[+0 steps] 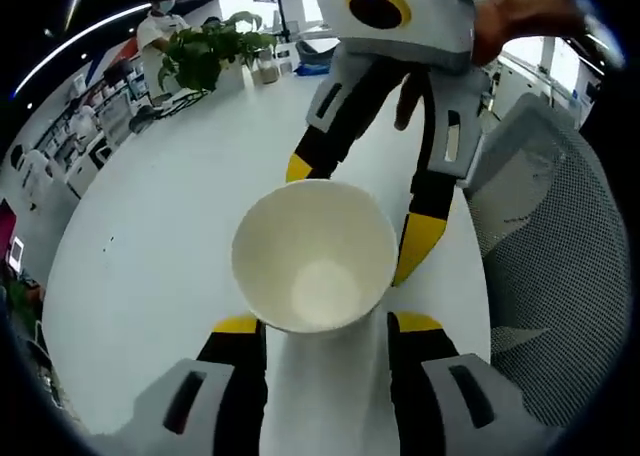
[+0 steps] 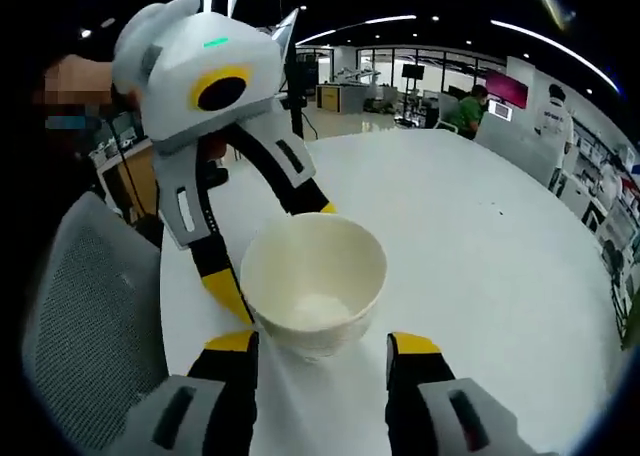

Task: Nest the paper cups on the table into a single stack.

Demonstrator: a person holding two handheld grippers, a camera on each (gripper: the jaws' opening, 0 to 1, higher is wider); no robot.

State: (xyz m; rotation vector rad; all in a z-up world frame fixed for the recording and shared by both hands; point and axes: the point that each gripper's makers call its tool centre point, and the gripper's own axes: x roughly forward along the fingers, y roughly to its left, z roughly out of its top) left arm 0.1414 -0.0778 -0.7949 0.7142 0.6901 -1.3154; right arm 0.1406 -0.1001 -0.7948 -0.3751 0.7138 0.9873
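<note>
Paper cup (image 1: pixel 318 258) stands upright, mouth up, on the white surface (image 1: pixel 170 236). From the rim alone I cannot tell whether it is one cup or several already nested.

Left gripper view: left claw (image 1: pixel 325 324) has both yellow-tipped jaws spread, one on each side of the cup near its base. Contact with the wall cannot be confirmed; it looks like a bracket, not a squeeze. Right claw (image 1: pixel 360 211) comes in from the far side, jaws also apart, one tip at the far-left of the rim, the other at the right wall.

Right gripper view: right claw (image 2: pixel 325 341) straddles the cup (image 2: pixel 314 281) from the near side, jaws open, nothing held. Left claw (image 2: pixel 275 261) sits opposite, one tip low against the cup's left wall, the other behind the rim.

Surroundings: mesh chair (image 1: pixel 560 276) beside the surface edge; potted plant (image 1: pixel 205 51) at the far end, well apart from the work.

Judgement on the step: both claws are bracketing the same cup.
- Let one claw do the holding; two closing together risks crushing thin paper.
- Close low on the wall, gently, jaws level with the rim.
- Keep the cup vertical so the next one drops in straight.
- Stay away from the surface edge on the chair side.
</note>
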